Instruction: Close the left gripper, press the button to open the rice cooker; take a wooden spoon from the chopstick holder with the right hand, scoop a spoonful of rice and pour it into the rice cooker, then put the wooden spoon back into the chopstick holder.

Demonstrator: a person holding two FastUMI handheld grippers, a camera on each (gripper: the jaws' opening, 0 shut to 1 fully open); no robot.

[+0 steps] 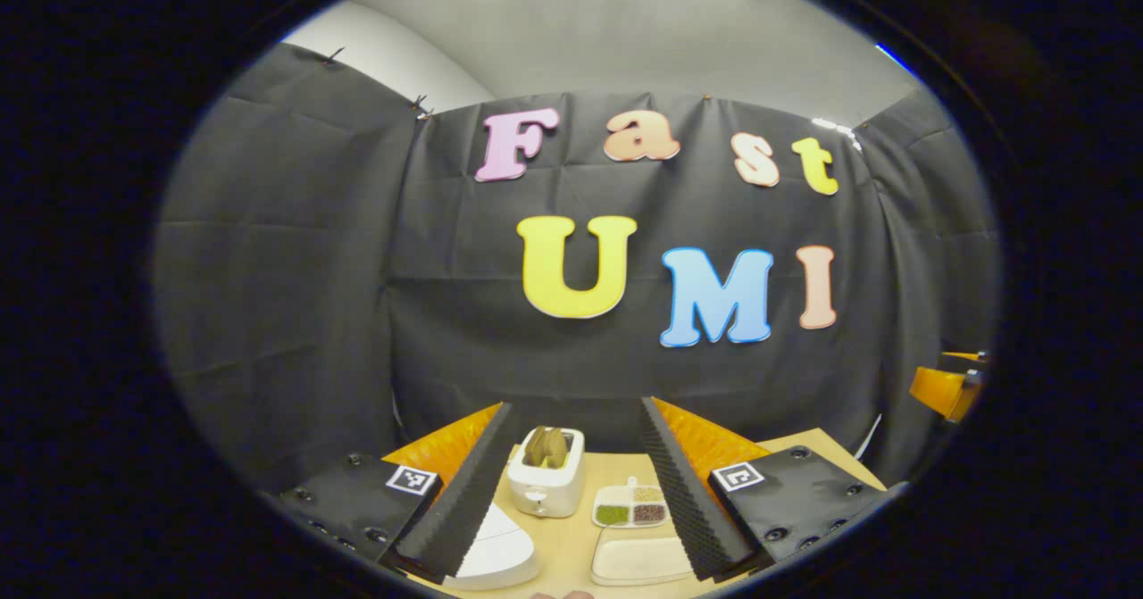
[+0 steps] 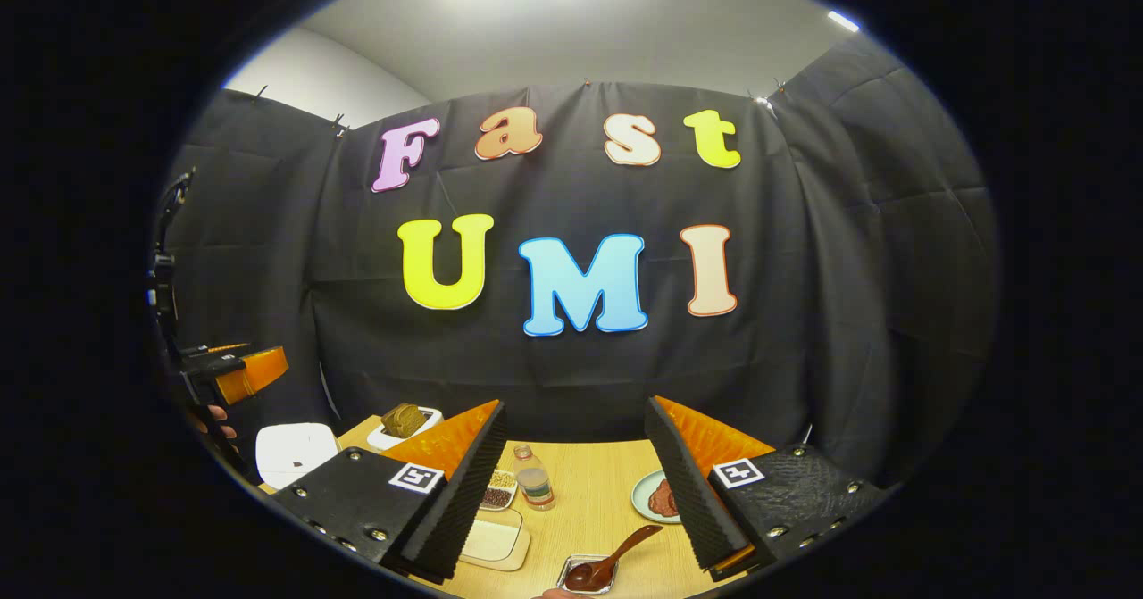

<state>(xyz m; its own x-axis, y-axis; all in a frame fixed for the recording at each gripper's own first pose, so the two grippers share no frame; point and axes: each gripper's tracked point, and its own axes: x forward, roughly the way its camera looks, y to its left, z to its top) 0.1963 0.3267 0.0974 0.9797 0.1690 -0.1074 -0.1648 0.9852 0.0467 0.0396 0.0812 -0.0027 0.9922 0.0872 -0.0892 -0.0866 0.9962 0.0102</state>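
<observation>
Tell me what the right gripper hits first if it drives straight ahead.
Probably nothing on the table: the open right gripper points level over the small clear bottle, so the black cloth wall comes first. Depth is uncertain.

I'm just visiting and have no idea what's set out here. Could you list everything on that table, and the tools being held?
Toaster: one, white, bread slices in its slots, far side of the table.
Divided dish: one, white, green and brown grains in its compartments, right of the toaster.
Rice cooker: one, white, near left.
Lidded tray: one, cream, near centre.
Small bottle: one, clear, mid table.
Plate: one, pale green, reddish food on it.
Wooden spoon: one, dark brown, resting in a small metal holder.
Table: one, light wood.
Left gripper: fingers apart.
Right gripper: fingers apart.
</observation>
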